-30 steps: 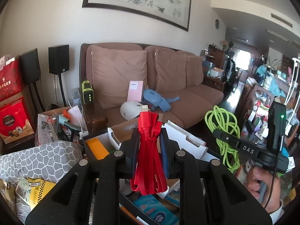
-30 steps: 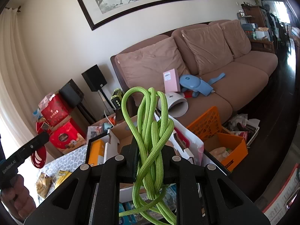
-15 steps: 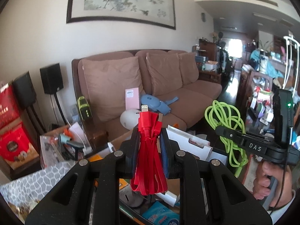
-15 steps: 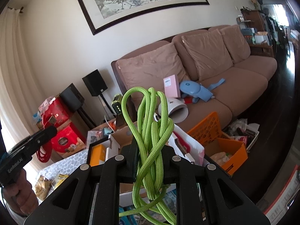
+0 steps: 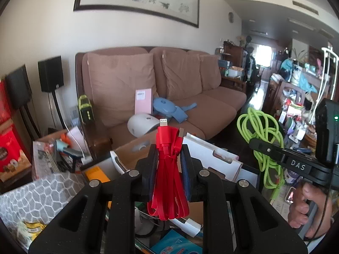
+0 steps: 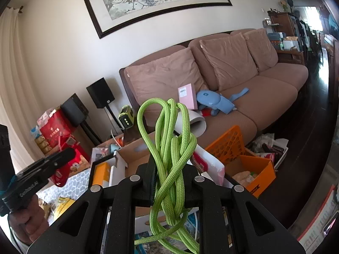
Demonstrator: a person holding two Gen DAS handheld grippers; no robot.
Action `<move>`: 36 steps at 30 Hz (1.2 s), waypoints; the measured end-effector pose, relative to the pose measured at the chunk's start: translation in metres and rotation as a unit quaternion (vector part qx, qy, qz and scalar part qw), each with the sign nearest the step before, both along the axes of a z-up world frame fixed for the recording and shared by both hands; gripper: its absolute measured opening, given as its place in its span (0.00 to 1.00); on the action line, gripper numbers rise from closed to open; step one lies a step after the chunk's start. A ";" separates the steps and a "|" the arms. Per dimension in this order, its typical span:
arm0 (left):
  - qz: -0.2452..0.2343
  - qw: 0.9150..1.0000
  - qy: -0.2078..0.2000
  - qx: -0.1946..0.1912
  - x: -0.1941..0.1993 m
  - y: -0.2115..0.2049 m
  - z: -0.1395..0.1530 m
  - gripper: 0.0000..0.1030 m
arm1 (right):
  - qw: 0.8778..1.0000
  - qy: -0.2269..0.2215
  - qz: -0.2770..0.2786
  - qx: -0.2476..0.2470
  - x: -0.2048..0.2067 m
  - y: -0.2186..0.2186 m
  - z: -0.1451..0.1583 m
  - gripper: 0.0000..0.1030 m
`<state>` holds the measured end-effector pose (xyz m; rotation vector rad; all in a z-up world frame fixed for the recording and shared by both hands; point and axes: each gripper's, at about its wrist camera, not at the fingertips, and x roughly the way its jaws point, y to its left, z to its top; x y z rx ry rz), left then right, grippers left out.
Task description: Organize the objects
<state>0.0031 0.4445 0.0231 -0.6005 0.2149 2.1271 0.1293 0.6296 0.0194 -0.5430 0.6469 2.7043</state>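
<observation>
Red flat cable [image 5: 169, 169], bundled in folds with its white plug tip sticking up at 12 o'clock, sits clamped between the closed fingers of the left gripper [image 5: 169, 165]; its long axis runs upright along the fingers, loops hanging below the pads. The green braided rope [image 6: 169, 148] is pinched the same way in the right gripper [image 6: 169, 169], coils standing up at 12 o'clock and loose tails trailing down toward 6 o'clock. From the left wrist view the rope also shows at about 3 o'clock, held beside and apart from the red bundle, so the two hands are carried side by side above the clutter. What the next move depends on, I judge, is where each bundle goes: below and ahead of both grippers lie an open cardboard box [image 6: 135, 154] at roughly 11 o'clock from the right gripper and an orange crate [image 6: 243, 154] at about 2 o'clock. The right hand looks nearer the crate, the left nearer the box and the grey patterned bin [image 5: 38, 192] at 9 o'clock. Both bundles hang vertically, so lowering them tail-first would let the loops fold into a container; the rope's long tails could snag on the box edges.
</observation>
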 end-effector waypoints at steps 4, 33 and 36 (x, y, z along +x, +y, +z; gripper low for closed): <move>-0.002 1.000 -0.014 0.001 -0.004 0.001 -0.007 0.19 | 1.000 -0.002 0.002 0.002 -0.001 0.000 -0.001 0.16; 0.031 0.998 -0.036 0.028 -0.022 -0.045 0.016 0.19 | 0.998 0.038 0.001 0.051 -0.024 -0.023 0.060 0.16; 0.032 0.999 -0.030 0.029 -0.020 -0.045 0.018 0.19 | 0.998 0.038 0.005 0.040 -0.024 -0.019 0.056 0.16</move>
